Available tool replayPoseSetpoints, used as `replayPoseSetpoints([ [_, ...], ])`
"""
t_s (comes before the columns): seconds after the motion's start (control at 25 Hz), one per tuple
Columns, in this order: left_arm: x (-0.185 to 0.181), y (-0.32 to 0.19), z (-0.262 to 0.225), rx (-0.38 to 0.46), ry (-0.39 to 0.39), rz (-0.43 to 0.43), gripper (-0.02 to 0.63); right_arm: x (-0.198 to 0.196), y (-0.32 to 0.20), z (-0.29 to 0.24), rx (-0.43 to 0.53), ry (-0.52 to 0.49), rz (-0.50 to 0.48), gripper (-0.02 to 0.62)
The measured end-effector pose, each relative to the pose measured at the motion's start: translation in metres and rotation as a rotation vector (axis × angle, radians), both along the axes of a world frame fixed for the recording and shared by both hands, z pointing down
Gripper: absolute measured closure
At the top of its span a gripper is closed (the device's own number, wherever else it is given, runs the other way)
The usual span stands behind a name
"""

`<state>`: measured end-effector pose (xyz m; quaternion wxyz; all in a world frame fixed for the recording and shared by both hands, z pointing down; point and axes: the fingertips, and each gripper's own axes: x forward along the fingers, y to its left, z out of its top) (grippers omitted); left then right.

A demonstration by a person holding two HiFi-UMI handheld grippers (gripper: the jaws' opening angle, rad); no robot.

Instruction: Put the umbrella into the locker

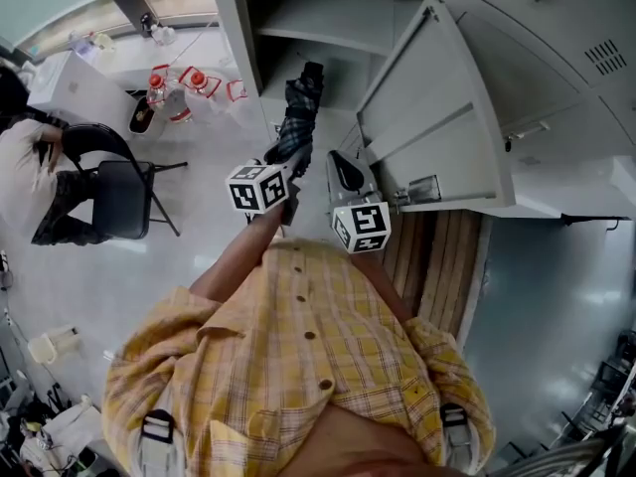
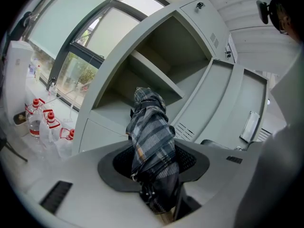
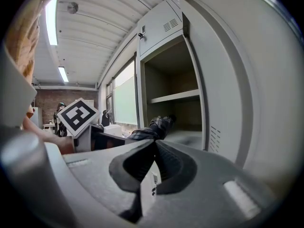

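Observation:
A folded dark plaid umbrella (image 1: 296,117) sticks out of my left gripper (image 1: 288,165), whose jaws are shut on its lower part. In the left gripper view the umbrella (image 2: 152,141) rises between the pads of the left gripper (image 2: 154,167), its tip toward the open grey locker (image 2: 156,72), short of the lower compartment. The locker door (image 1: 437,117) swings out to the right. My right gripper (image 1: 345,172) hangs beside the left one near the door, jaws shut with nothing between them. The right gripper view shows that gripper (image 3: 154,148) with the umbrella (image 3: 154,127) ahead.
A person (image 1: 30,177) sits at the far left by a black folding chair (image 1: 114,192). Red-capped bottles (image 1: 174,87) stand by a white table (image 1: 75,82) near the window. A wooden slatted surface (image 1: 437,266) lies under the door, and more closed lockers (image 1: 556,28) stand to the right.

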<state>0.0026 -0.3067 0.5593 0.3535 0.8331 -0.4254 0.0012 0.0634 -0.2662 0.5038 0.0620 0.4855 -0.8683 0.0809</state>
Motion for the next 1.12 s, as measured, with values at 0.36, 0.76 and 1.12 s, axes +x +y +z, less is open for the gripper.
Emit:
replayPoseSetpoints([
  [0.36,0.007,-0.032,-0.005,0.001,0.024,-0.010,0.426,0.000,-0.010,0.001,0.004,0.013,-0.002,0.598],
  [0.76,0.012,-0.066,-0.010,-0.020,0.069,-0.054,0.426,0.002,-0.017,0.006,-0.012,0.003,-0.001,0.598],
  [1.12,0.018,-0.102,-0.022,-0.017,0.117,-0.093,0.426,0.000,-0.020,0.011,-0.029,0.008,-0.014,0.598],
])
